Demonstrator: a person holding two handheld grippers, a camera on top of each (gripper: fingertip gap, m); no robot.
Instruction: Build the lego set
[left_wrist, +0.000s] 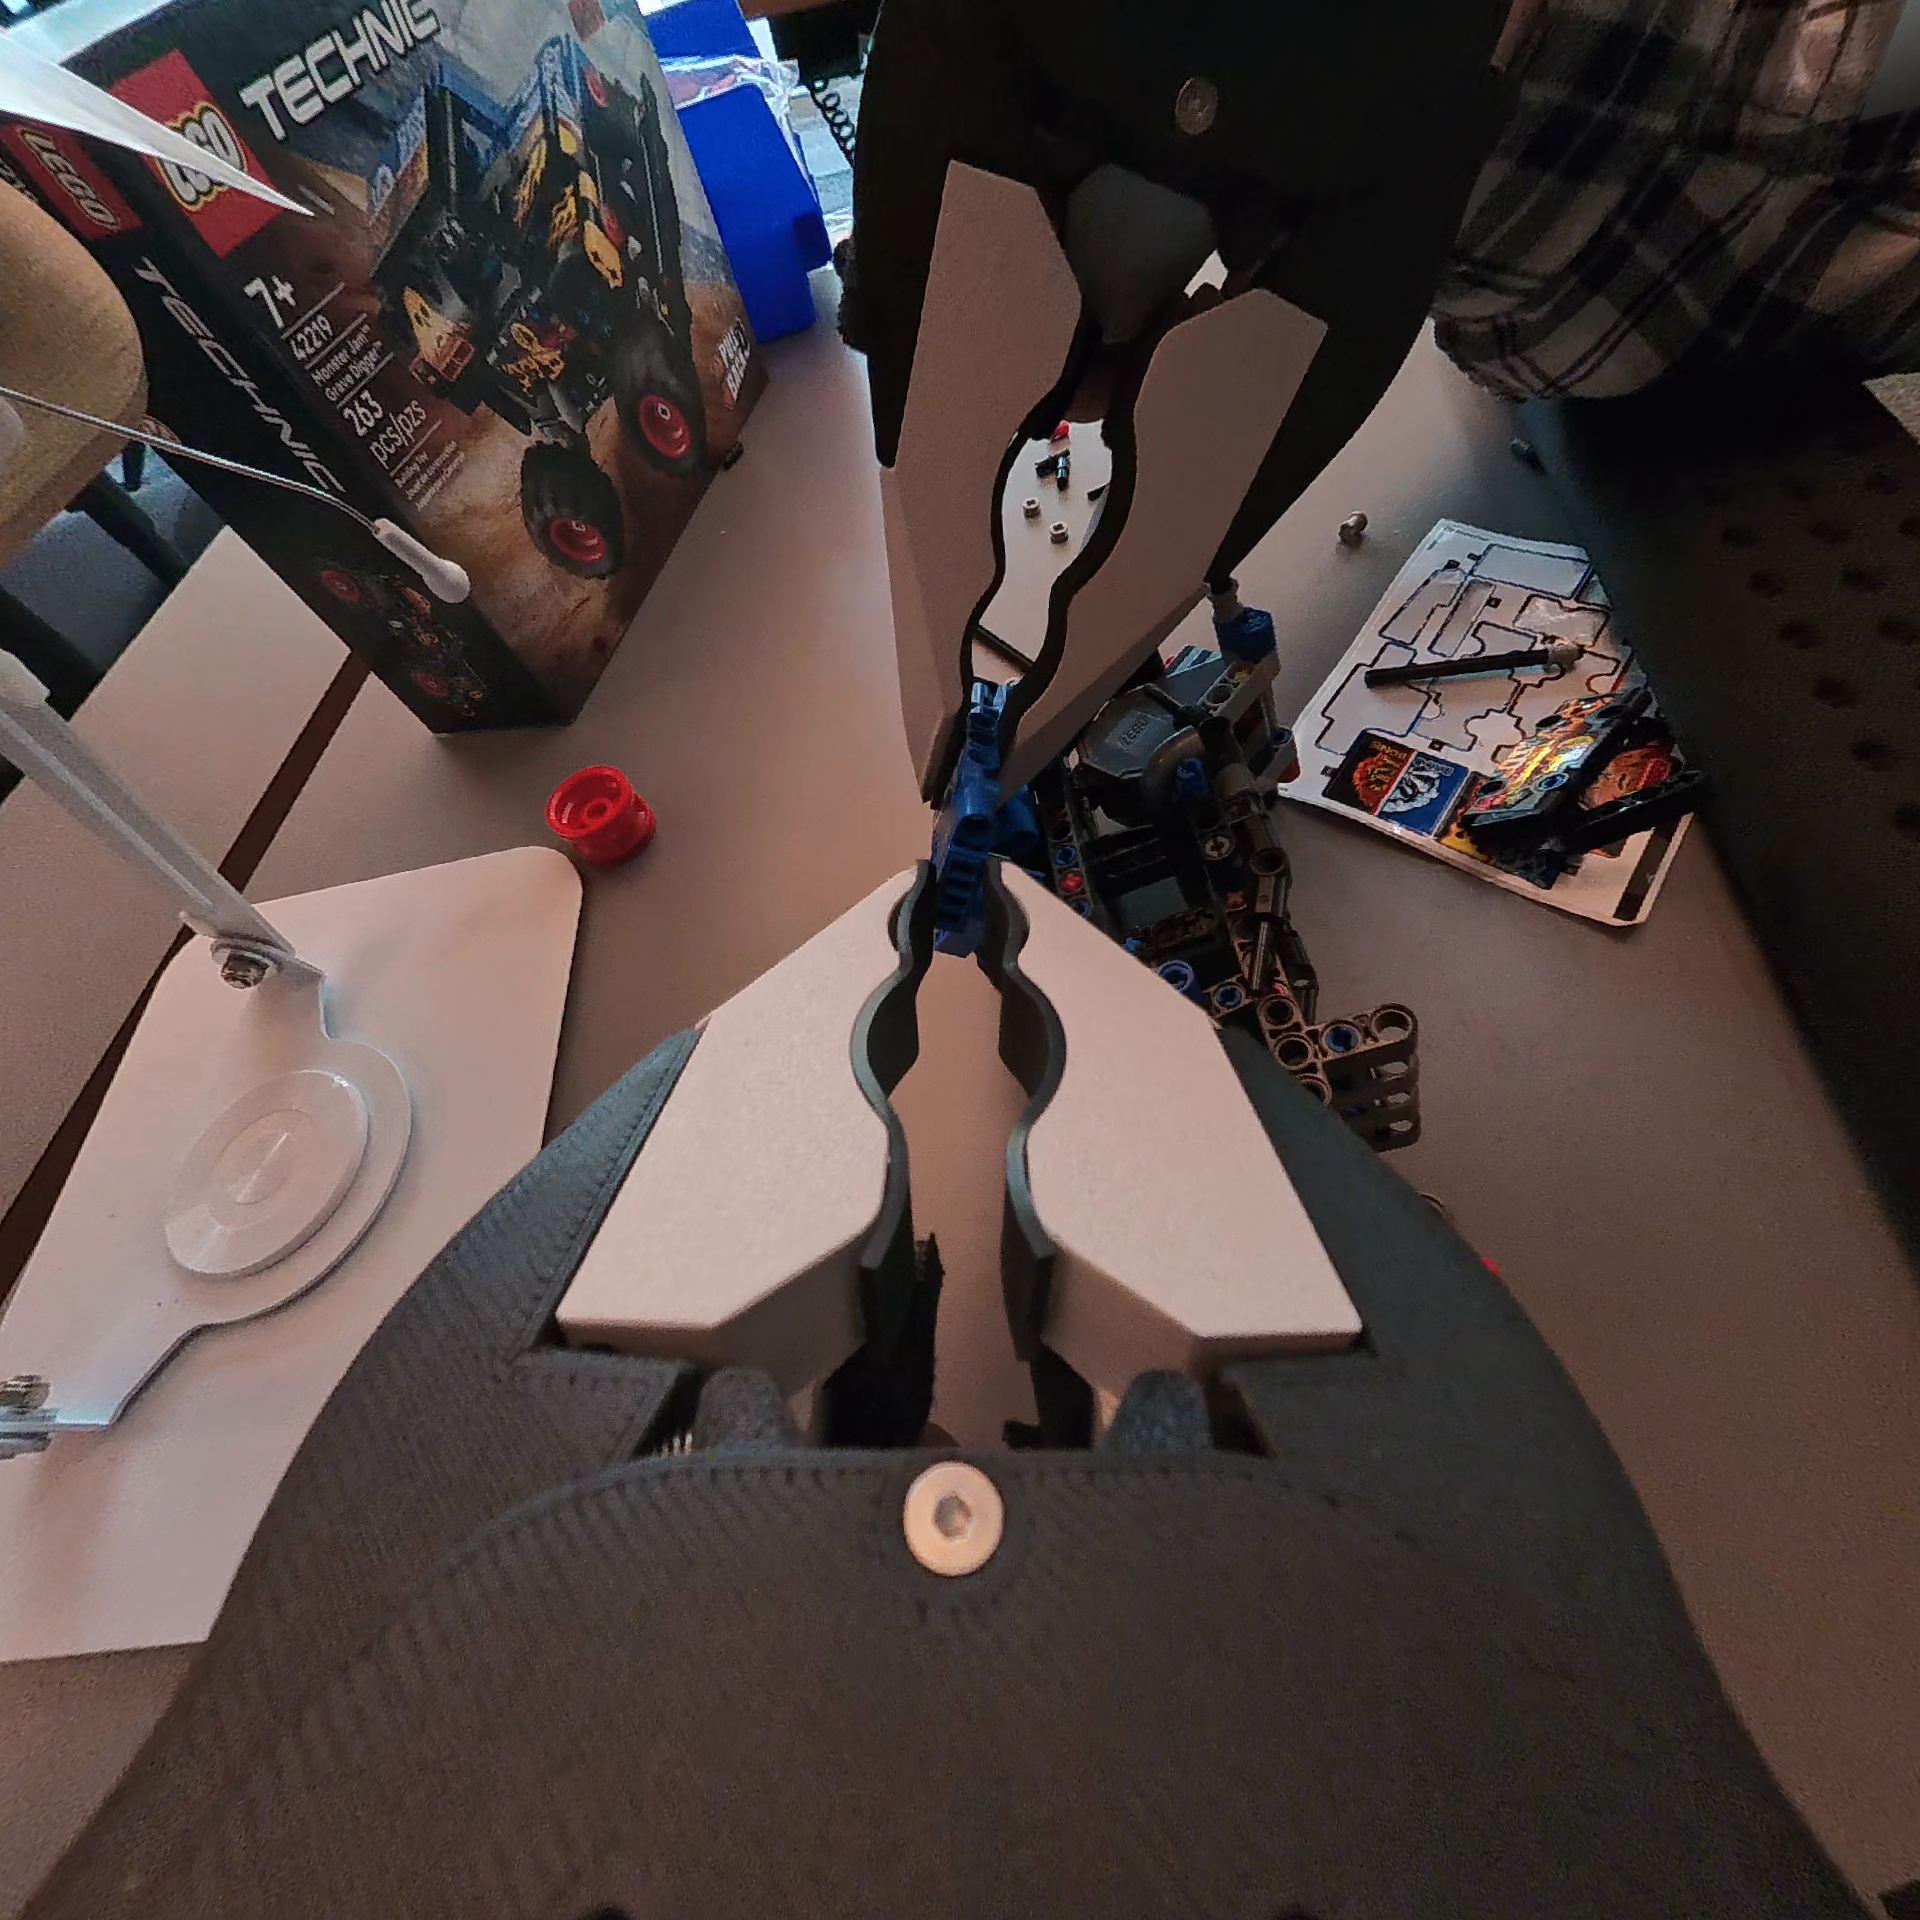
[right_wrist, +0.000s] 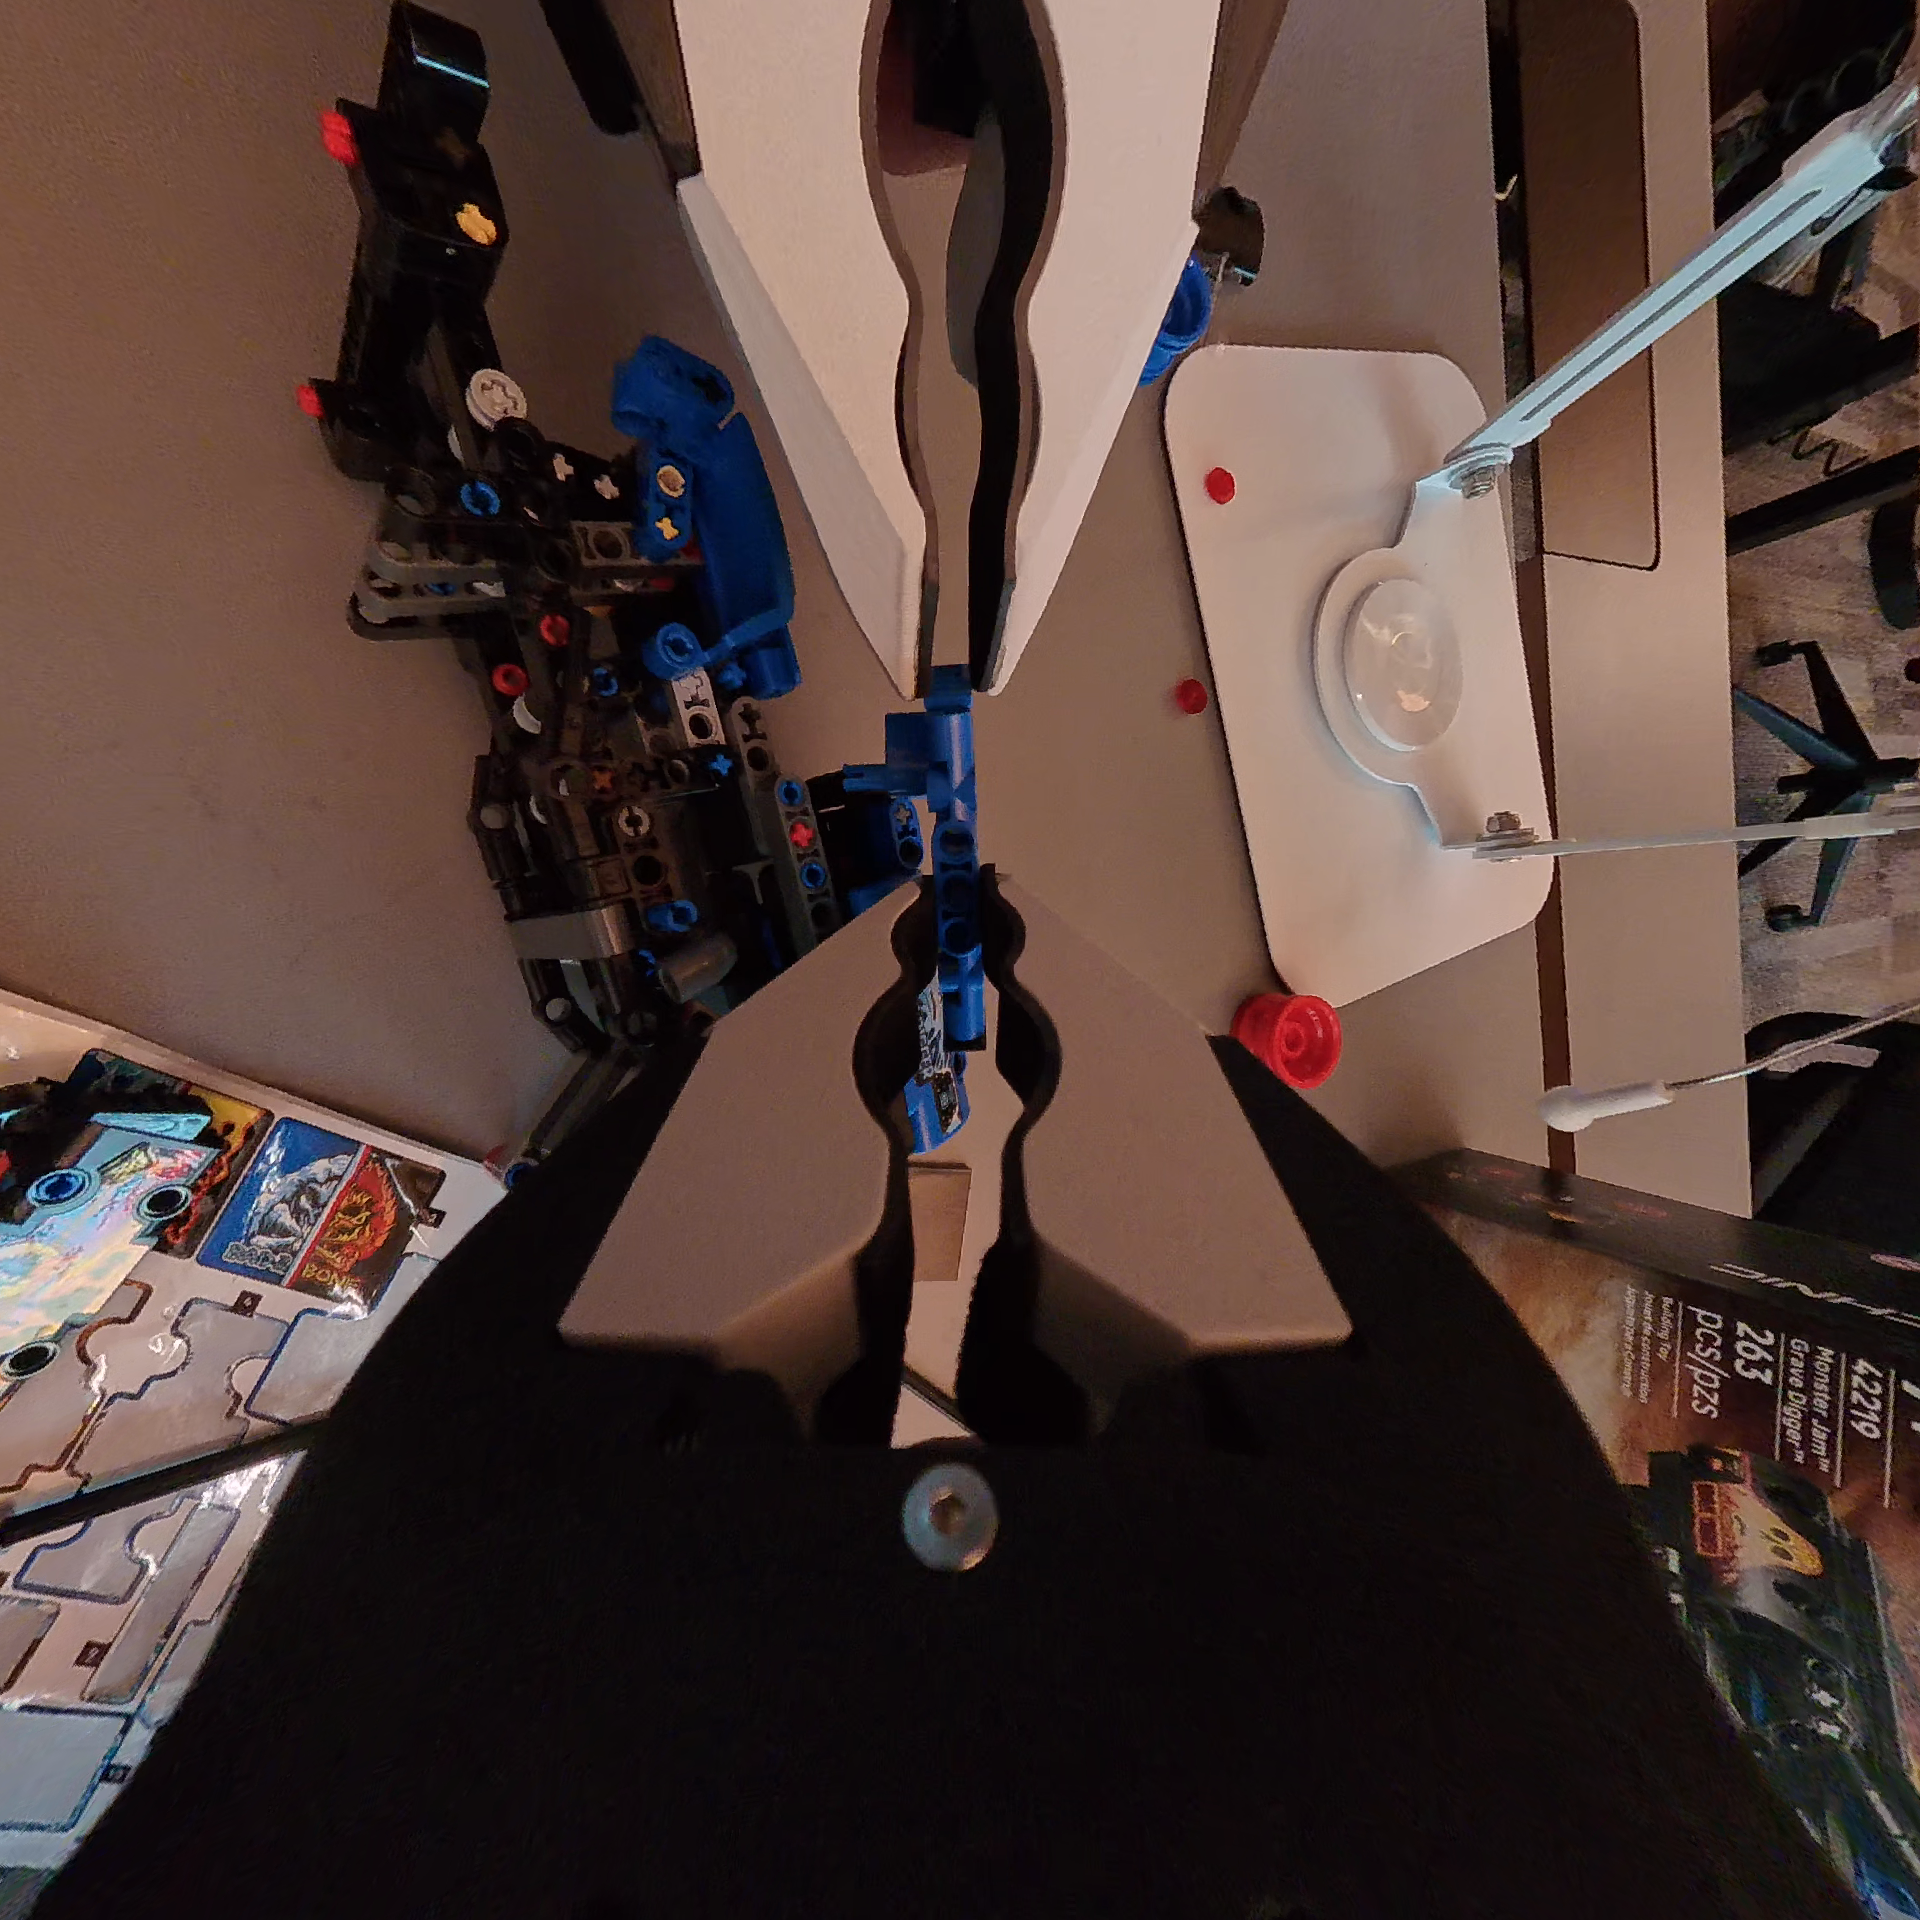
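Note:
A blue Lego beam assembly hangs above the table, held from both ends. My left gripper is shut on its near end. My right gripper comes in from the top of the left wrist view and is shut on the other end. In the right wrist view the beam runs between my right gripper and the left gripper. The partly built dark chassis lies on the table just beside and below it, and also shows in the right wrist view.
A red wheel hub lies by a white stand base. The set's box stands at the back left. A sticker sheet carries a black stickered panel. A blue bin and a plaid sleeve are behind. My two grippers' fingertips are within a few centimetres of each other. Left tips and right tips are each some 15 cm from the red wheel hub. It is also in sight in the right wrist view.

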